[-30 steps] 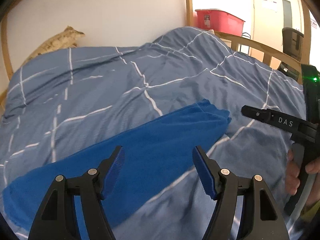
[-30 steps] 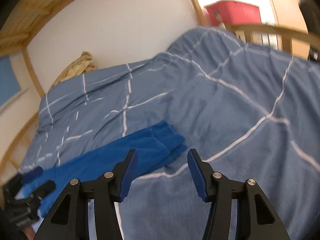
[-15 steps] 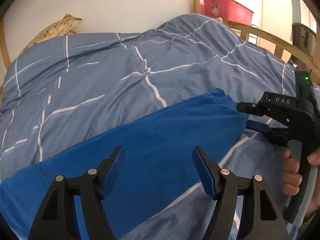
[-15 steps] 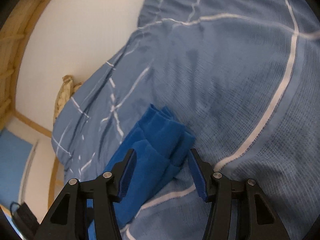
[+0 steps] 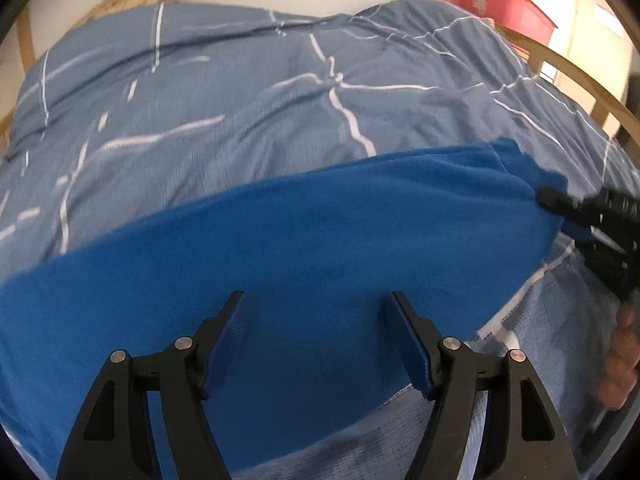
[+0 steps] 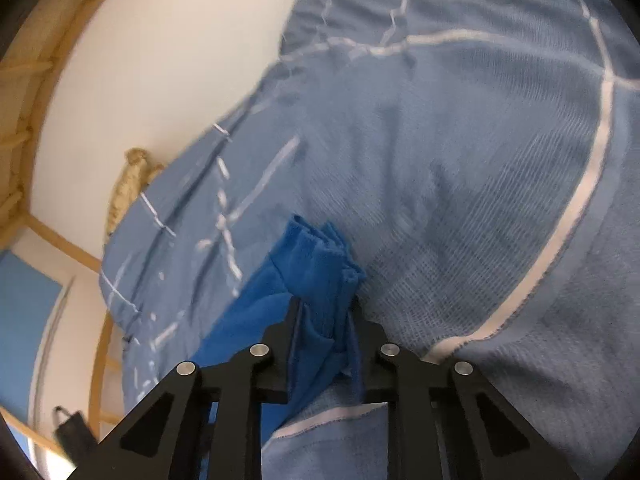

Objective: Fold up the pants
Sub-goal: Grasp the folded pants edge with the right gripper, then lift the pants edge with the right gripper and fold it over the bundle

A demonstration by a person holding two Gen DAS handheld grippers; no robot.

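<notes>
Since half a second ago: my right gripper (image 6: 325,320) has closed onto the hem end of the pants (image 5: 304,248). Left gripper (image 5: 316,340): jaws wide, holding nothing, hovering over mid-leg. Pants: long axis crosswise on duvet (image 5: 248,112), pinched end at their right; grip seems firm, though motion-blurred.

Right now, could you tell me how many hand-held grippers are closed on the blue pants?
1. The right hand-held gripper is shut on the pants at their leg-end cuffs; the left hand-held gripper hovers open above the middle of them, gripping nothing.
</notes>
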